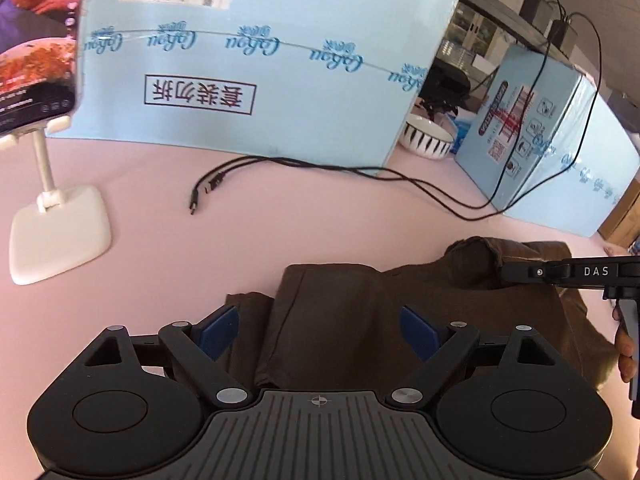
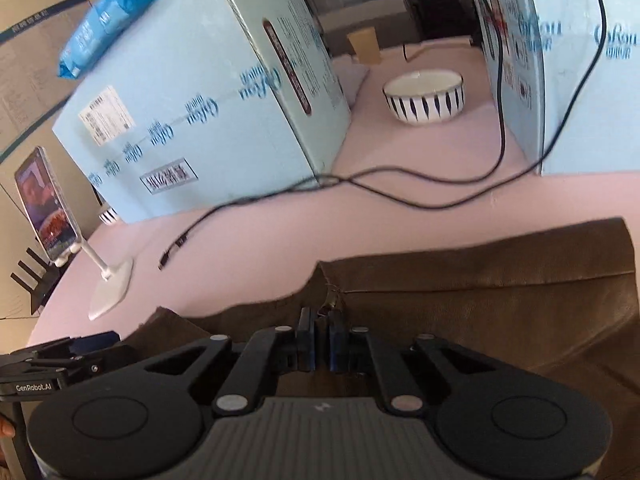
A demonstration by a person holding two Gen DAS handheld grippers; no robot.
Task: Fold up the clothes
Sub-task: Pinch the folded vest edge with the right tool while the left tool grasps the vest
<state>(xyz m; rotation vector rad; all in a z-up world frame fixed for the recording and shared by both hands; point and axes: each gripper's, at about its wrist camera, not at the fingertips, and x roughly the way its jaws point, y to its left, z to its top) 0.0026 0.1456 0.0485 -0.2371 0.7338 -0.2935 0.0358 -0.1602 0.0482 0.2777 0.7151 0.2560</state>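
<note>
While the pink table [image 1: 280, 216] stretches wide under everything, the brown garment [image 1: 360, 320] lies at its near edge, partly folded, well apart from the blue boxes [image 1: 260, 60] behind. The right gripper [image 2: 322, 344] has its jaws pressed together on a raised bit of the cloth's edge — a pinch, it looks like — and the left gripper [image 1: 320, 336] hangs above the fabric with its blue pads [image 1: 218, 332] spread wide, holding nothing. To fold well, I'd judge the pinched edge should be carried over low and square, the free gripper steadying the layer beneath — and clear of the loose black cable [image 1: 208, 188].
</note>
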